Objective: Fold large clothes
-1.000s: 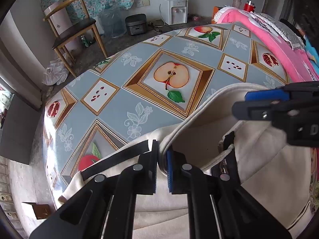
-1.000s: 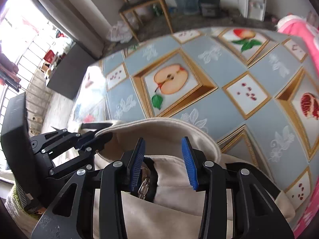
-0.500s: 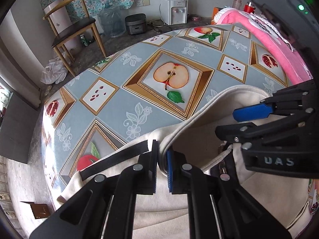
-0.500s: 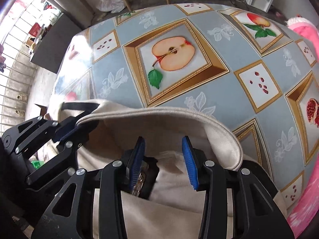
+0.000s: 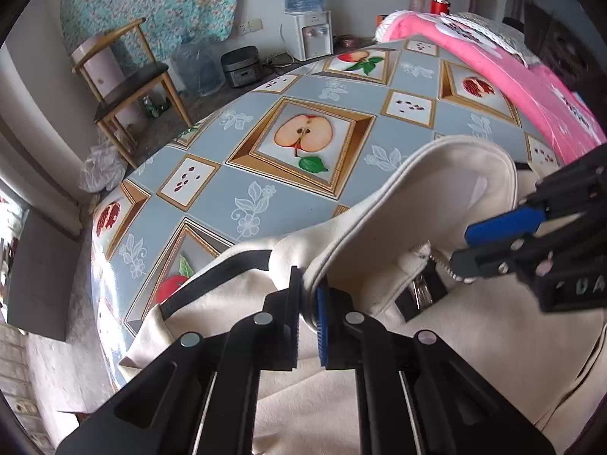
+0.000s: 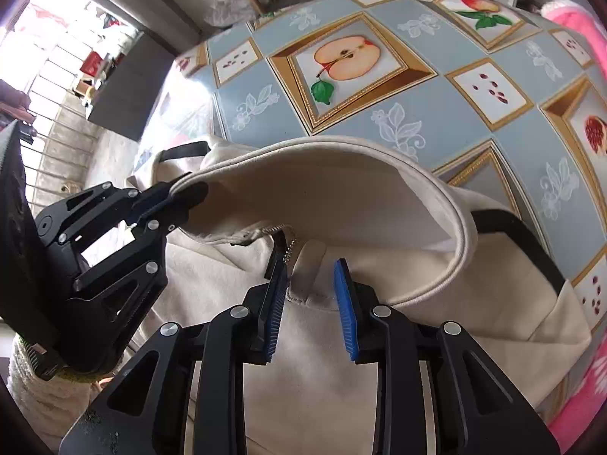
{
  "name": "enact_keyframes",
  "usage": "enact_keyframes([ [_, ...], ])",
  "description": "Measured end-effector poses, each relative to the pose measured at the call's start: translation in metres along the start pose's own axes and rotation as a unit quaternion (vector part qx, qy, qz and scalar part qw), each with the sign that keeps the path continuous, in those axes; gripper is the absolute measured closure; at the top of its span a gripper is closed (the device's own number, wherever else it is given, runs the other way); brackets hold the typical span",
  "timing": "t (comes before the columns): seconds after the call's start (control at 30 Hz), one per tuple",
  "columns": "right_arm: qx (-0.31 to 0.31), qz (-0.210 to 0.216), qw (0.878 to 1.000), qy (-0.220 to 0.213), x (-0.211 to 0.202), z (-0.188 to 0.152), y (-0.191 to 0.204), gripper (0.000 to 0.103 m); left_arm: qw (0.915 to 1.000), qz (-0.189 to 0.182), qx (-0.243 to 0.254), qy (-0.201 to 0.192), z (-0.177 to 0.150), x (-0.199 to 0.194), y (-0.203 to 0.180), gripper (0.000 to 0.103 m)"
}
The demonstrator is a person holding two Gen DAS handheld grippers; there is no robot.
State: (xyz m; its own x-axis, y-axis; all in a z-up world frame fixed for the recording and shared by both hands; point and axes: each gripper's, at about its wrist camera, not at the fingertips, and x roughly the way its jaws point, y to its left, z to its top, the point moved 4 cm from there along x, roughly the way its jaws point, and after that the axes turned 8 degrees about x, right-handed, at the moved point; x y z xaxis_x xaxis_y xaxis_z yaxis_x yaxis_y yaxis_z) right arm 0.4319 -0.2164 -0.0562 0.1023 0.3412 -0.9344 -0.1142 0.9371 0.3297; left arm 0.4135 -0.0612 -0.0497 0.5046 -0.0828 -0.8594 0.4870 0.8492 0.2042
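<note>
Jacket (image 6: 311, 360), cream, lies on the fruit-print desk (image 6: 436, 113), collar end raised. Step: securing the collar before a fold. Left tongs (image 5: 308, 303) clenched on the collar edge; right tongs (image 6: 309, 299) have just been closing around the zipper-side fabric, pads not yet pressing. Next: finish that pinch. Sleeves and hem are cut off.
</note>
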Motion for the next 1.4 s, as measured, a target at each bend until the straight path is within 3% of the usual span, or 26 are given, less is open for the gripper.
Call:
enact_keyframes([
  [0.13, -0.008, 0.039, 0.997, -0.071, -0.04, -0.003, -0.002, 0.074, 0.9998, 0.007, 0.018, -0.004, -0.006, 0.001, -0.005, 0.096],
  [0.23, 0.007, 0.052, 0.991, -0.125, -0.073, 0.017, -0.006, 0.071, 0.9997, 0.01, 0.023, -0.007, -0.007, 0.001, -0.007, 0.096],
  [0.33, 0.05, 0.048, 0.986, -0.149, -0.086, 0.049, -0.024, 0.071, 0.9996, 0.011, 0.026, -0.009, -0.008, 0.002, -0.007, 0.096],
  [0.43, 0.093, 0.048, 0.987, -0.12, -0.064, 0.074, -0.044, 0.075, 0.9994, 0.012, 0.031, -0.011, -0.01, 0.002, -0.009, 0.096],
  [0.53, 0.118, 0.038, 0.99, -0.068, -0.03, 0.076, -0.055, 0.08, 0.9989, 0.014, 0.041, -0.016, -0.013, 0.001, -0.01, 0.096],
  [0.73, 0.07, 0.064, 0.994, -0.051, -0.026, 0.024, -0.047, 0.08, 0.9972, 0.017, 0.066, -0.032, -0.019, -0.008, -0.008, 0.095],
  [0.9, 0.044, 0.063, 0.997, -0.032, -0.02, -0.015, -0.041, 0.08, 0.9967, -0.034, 0.06, -0.043, -0.027, -0.029, -0.009, 0.089],
  [1.1, 0.026, 0.046, 0.998, -0.029, -0.01, -0.032, -0.039, 0.08, 0.9895, -0.134, 0.008, -0.054, -0.037, -0.056, -0.005, 0.083],
  [1.23, 0.025, 0.047, 0.998, -0.03, -0.009, -0.036, -0.039, 0.08, 0.9771, -0.19, -0.066, -0.068, -0.035, -0.066, 0.015, 0.077],
  [1.4, 0.018, 0.04, 0.999, -0.026, -0.005, -0.046, -0.039, 0.08, 0.9655, -0.193, -0.175, -0.014, -0.033, -0.038, 0.035, 0.068],
])
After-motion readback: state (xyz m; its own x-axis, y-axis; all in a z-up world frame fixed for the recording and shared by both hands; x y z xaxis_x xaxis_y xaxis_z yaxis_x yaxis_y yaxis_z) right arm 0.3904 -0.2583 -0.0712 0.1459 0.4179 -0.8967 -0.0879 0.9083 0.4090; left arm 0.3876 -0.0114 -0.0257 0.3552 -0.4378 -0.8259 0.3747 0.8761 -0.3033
